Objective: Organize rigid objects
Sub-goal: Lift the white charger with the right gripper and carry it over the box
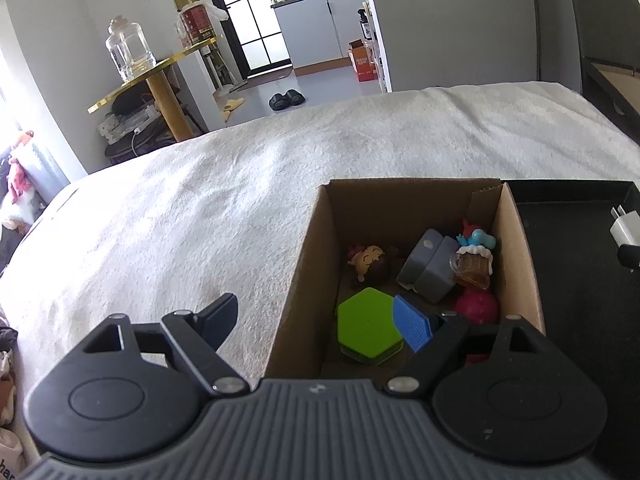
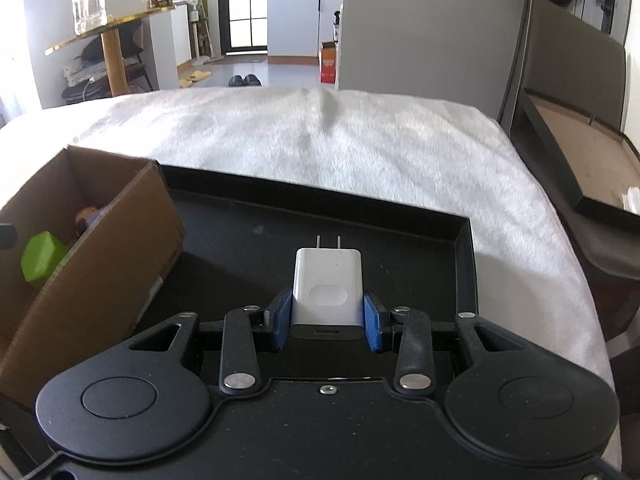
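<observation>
cardboard box (image 2: 80, 248) sits on the bed (image 2: 360, 152), tray (image 2: 464, 264) touching at its 3 o'clock; charger (image 2: 328, 280) above the tray.

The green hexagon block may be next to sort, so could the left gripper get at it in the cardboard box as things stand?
Probably yes. The left gripper is open and empty, one finger already inside the cardboard box, and the green hexagon block lies uncovered on top just ahead.

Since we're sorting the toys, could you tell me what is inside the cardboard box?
The cardboard box holds a green hexagon block, grey blocks, a doll head, a cupcake toy and a pink ball. The left gripper hides the near floor.
</observation>
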### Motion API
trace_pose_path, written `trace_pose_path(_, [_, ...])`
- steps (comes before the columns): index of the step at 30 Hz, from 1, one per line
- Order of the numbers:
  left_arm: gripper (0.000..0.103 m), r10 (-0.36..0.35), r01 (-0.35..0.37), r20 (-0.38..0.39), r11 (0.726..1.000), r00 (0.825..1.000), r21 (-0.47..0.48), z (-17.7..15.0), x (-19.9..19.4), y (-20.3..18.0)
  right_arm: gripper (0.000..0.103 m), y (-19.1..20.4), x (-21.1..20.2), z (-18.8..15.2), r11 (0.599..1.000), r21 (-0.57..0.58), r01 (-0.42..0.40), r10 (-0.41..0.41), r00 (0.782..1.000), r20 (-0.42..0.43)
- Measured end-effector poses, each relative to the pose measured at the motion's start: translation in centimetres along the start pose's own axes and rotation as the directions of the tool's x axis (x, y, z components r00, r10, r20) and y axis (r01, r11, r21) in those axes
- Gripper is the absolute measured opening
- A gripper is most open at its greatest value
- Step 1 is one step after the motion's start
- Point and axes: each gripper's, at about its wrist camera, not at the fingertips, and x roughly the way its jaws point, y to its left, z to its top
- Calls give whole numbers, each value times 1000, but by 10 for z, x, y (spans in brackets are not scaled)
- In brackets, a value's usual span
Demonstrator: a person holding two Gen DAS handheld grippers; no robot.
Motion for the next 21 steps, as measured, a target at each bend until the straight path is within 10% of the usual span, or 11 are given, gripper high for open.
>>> trace_pose_path(21, [84, -51, 52, 5, 996, 999, -73, -10, -3, 30, 36, 45, -38, 33, 997, -55, -53, 59, 991, 117])
